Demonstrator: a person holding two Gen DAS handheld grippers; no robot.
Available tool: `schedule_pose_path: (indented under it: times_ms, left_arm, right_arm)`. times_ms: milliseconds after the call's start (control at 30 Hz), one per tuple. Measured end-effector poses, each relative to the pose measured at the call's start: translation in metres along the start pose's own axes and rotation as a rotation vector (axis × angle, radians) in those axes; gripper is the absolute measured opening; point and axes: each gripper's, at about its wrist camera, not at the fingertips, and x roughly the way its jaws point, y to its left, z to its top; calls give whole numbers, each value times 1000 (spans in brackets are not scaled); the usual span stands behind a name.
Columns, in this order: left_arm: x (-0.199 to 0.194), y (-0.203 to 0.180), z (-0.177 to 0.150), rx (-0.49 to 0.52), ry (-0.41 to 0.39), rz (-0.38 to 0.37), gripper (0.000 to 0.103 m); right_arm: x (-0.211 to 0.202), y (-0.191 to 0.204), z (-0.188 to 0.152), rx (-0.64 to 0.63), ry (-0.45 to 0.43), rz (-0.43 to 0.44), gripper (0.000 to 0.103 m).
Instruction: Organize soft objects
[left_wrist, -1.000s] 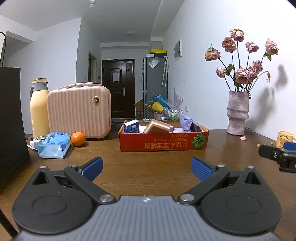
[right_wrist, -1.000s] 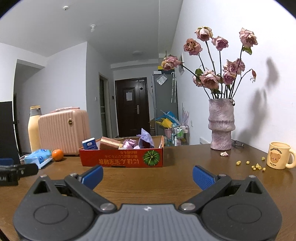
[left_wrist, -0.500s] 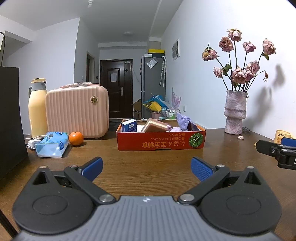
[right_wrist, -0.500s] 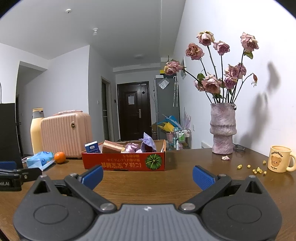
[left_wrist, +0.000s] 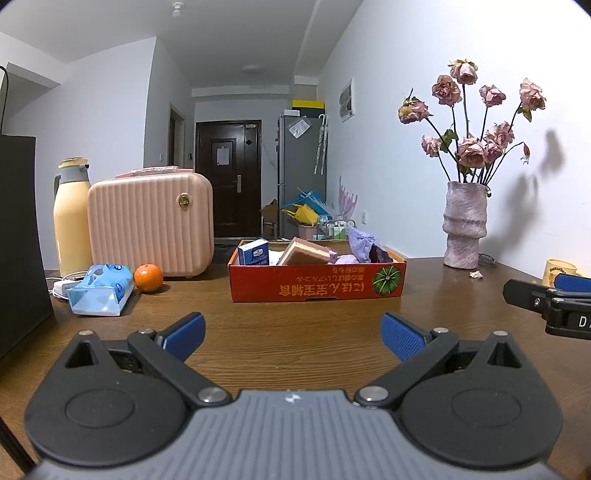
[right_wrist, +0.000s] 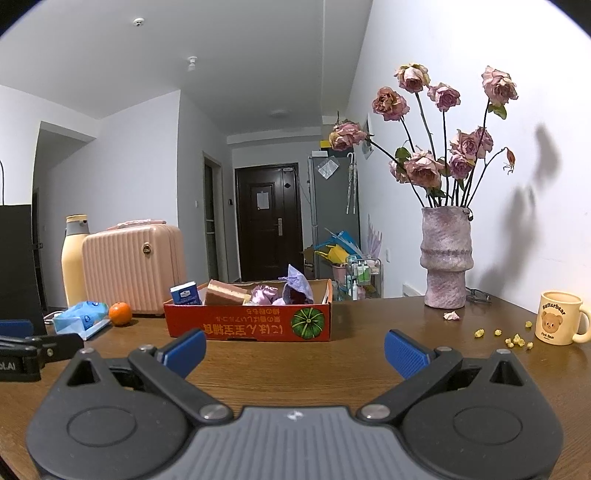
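**Both grippers spread and empty before the red box**

On the wooden table (left_wrist: 295, 332), seen from the left wrist, we hold the left gripper (left_wrist: 293, 328) low over the bare wood with its blue pads (left_wrist: 400, 334) spread wide and nothing between them. Straight ahead, farther off, stands the red cardboard box (left_wrist: 317, 282). Inside it we see a small blue carton (left_wrist: 253, 252) at the left, a pink and tan sponge (left_wrist: 304, 253) leaning in the middle, and a crumpled purple cloth (left_wrist: 360, 243) at the right. Left of the box lie an orange (left_wrist: 148, 278) and, just beside it, a blue tissue pack (left_wrist: 101, 290). Behind them stand a pink ribbed case (left_wrist: 151, 229) and a cream flask (left_wrist: 71, 221). Far right is a vase of dried roses (left_wrist: 464, 225), and part of the right gripper (left_wrist: 550, 302) pokes in at the right edge.

From the right wrist, our right gripper (right_wrist: 295, 349) likewise sits released, pads well apart and empty, above the table. The red box (right_wrist: 251, 319) lies ahead and slightly left, with the sponge (right_wrist: 225, 292) and purple cloth (right_wrist: 295, 284) still showing above its rim. To the right stand the vase (right_wrist: 446, 258) and a cream bear mug (right_wrist: 559, 323), with yellow crumbs (right_wrist: 511, 338) scattered near the mug. Part of the left gripper (right_wrist: 33, 349) shows at the left edge.
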Motion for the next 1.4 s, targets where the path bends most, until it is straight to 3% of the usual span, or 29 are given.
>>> schedule_pose_path:
  times_ms: [1400]
  left_arm:
    - [-2,-2,2,6,-9,-10,103]
  right_arm:
    - [0,1,0,-5,-6,1,103]
